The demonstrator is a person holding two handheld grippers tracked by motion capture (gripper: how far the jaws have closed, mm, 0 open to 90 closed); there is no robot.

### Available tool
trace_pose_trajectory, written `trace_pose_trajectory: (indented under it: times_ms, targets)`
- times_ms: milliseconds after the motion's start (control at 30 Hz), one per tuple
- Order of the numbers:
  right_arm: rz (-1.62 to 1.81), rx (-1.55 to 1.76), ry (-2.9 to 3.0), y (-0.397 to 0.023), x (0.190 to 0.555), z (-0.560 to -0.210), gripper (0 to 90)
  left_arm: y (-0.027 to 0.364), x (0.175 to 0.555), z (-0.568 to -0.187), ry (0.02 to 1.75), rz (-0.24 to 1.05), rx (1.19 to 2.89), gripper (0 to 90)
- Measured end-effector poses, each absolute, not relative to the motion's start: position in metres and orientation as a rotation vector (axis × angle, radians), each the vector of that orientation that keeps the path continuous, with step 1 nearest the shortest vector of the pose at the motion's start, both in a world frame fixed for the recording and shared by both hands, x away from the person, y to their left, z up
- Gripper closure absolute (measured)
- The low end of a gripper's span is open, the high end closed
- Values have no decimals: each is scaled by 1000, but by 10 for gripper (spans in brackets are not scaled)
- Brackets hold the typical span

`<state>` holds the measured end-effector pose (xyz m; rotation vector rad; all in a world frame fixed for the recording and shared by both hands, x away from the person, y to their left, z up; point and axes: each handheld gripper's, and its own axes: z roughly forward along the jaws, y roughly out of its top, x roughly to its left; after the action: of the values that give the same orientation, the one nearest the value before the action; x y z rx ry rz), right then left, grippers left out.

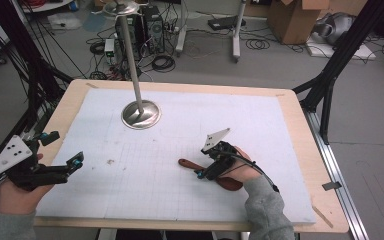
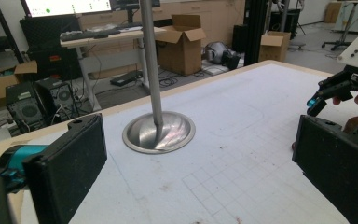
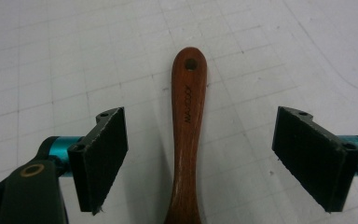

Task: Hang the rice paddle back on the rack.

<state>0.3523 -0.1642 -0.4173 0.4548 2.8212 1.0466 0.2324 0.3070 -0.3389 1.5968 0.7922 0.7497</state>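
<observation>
A reddish-brown wooden utensil [image 1: 186, 164] lies on the white gridded mat [image 1: 260, 125] at the front right, its handle pointing left. My right gripper [image 1: 203, 172] hovers over that handle, which hides the utensil's middle in the high view. In the right gripper view the handle [image 3: 188, 121], with a hole near its end, runs up between the two pads. Neither pad touches it, and the right gripper [image 3: 203, 140] stands open. At the mat's left edge my left gripper [image 1: 64, 148] is held open, with nothing between its jaws [image 2: 198, 149]. It faces the right gripper [image 2: 340, 119].
A metal stand with a round dished base [image 1: 140, 114] and a tall pole rises from the back of the mat; the left gripper view shows that base [image 2: 158, 133] ahead. Bare wooden table rim [image 1: 300, 130] borders the mat. Cables, boxes and black frame legs surround the table.
</observation>
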Motion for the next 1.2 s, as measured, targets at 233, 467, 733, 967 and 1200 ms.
trace_pose_trajectory:
  times_ms: [233, 467, 733, 967, 1200]
  targets:
    - [974, 457, 2863, -162, 351, -423, 208, 306, 233, -339, 790, 749, 1600, 33]
    - [918, 455, 2890, -163, 353, -427, 269, 305, 234, -340, 789, 746, 1605, 33]
    - [888, 432, 2895, -164, 351, -426, 369, 307, 233, -339, 793, 749, 1600, 33]
    - [851, 407, 2909, -164, 348, -424, 465, 306, 233, -340, 793, 750, 1602, 32]
    - [816, 373, 2921, -163, 345, -422, 546, 306, 233, -340, 793, 749, 1604, 33]
